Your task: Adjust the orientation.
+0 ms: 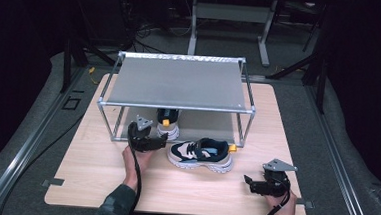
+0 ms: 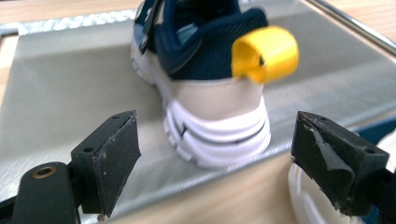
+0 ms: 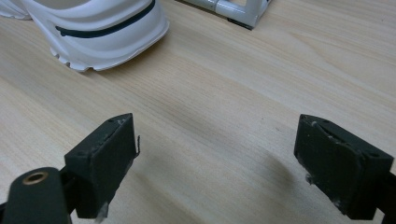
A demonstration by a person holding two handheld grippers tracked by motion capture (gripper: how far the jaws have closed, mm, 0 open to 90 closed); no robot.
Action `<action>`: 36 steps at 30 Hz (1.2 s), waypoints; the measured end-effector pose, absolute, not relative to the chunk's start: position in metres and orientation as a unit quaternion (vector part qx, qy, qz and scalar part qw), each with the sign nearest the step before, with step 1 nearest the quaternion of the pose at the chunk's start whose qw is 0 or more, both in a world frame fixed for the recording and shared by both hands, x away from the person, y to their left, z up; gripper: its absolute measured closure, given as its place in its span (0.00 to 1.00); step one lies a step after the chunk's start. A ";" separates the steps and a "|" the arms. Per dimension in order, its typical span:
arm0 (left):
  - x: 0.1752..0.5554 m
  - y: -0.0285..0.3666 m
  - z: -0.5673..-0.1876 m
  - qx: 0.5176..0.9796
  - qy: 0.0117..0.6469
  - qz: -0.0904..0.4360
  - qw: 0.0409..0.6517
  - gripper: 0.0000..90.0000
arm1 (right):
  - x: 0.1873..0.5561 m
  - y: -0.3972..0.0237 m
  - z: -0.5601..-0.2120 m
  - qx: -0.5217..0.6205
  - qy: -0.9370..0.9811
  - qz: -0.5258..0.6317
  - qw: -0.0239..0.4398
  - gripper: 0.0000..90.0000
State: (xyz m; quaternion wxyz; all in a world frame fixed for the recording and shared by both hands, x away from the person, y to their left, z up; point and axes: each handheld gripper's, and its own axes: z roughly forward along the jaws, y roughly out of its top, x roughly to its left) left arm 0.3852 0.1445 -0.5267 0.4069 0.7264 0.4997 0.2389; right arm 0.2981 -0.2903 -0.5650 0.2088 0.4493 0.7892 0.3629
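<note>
Black jaws of left gripper (image 2: 205, 154) spread wide behind shoe (image 2: 205, 79) on rack shelf (image 2: 70, 93) (apparently just placed), clutching nothing.

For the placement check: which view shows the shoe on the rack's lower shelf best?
The left gripper view: the shelved shoe shows close up, heel and yellow loop toward the camera. The high view shows just its heel under the rack's top shelf.

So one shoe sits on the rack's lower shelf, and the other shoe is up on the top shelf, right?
Not quite. One shoe does sit on the rack's lower shelf, but the other shoe lies on the wooden table in front of the rack, as the high view shows.
</note>
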 end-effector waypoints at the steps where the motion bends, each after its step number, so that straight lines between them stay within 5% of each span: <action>1: 0.383 0.148 -0.527 0.731 0.498 0.232 0.406 0.16 | 0.298 -0.290 -0.565 0.449 0.789 0.362 0.209 0.14; 36: 0.305 0.216 -0.529 0.765 0.487 0.225 0.357 0.05 | 0.302 -0.291 -0.565 0.446 0.798 0.359 0.186 0.14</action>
